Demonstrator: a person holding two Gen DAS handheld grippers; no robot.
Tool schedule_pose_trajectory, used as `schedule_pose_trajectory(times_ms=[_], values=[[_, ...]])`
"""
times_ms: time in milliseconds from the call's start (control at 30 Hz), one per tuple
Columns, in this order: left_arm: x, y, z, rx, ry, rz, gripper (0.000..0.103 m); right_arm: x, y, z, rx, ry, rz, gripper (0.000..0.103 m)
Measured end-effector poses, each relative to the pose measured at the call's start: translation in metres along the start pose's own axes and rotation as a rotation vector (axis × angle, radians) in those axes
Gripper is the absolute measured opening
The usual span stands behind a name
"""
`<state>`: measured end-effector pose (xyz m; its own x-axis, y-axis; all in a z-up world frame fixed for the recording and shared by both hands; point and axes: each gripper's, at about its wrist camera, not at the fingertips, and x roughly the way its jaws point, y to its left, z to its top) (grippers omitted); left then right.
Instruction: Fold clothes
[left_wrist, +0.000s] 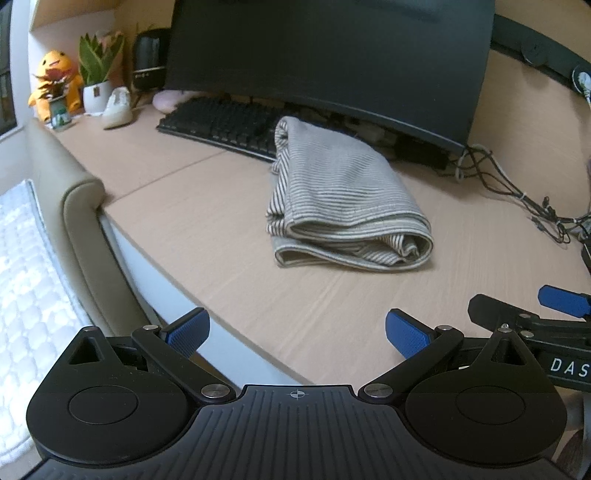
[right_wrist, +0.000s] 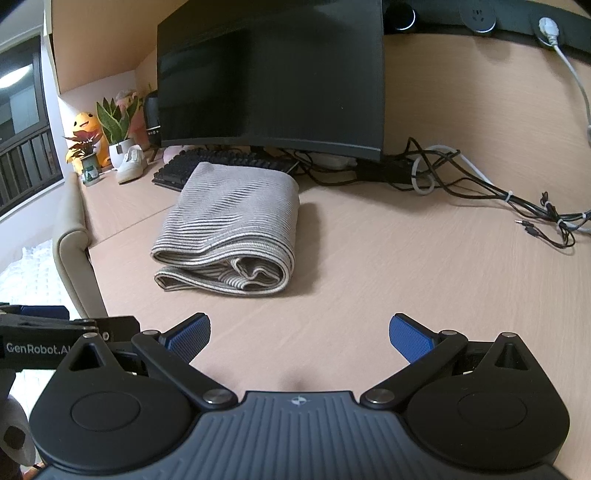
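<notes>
A grey striped garment (left_wrist: 343, 199) lies folded into a thick bundle on the light wooden desk (left_wrist: 207, 229), its far end resting against the keyboard. It also shows in the right wrist view (right_wrist: 236, 229). My left gripper (left_wrist: 297, 332) is open and empty, near the desk's front edge, well short of the garment. My right gripper (right_wrist: 299, 338) is open and empty, over the desk in front of the garment. The right gripper's blue-padded finger shows at the right edge of the left wrist view (left_wrist: 561, 301).
A black monitor (right_wrist: 269, 74) and keyboard (left_wrist: 221, 123) stand behind the garment. Tangled cables (right_wrist: 498, 192) lie at the right. A plush toy (left_wrist: 55, 85), potted plants (left_wrist: 98, 74) and a white shoe (left_wrist: 118, 107) sit at the back left. A padded chair back (left_wrist: 85, 229) is at the left edge.
</notes>
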<state>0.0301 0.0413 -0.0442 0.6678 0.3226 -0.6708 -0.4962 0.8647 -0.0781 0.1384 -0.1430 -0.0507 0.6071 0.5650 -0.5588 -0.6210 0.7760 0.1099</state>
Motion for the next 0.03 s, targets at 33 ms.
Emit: schedule_pose_trajectory(times_ms=[33], values=[[0.0033,0.0022,0.0018,-0.003,0.009,-0.005,0.103,0.0022,0.0011,0.0009,0.001,0.003,-0.003,0.103]])
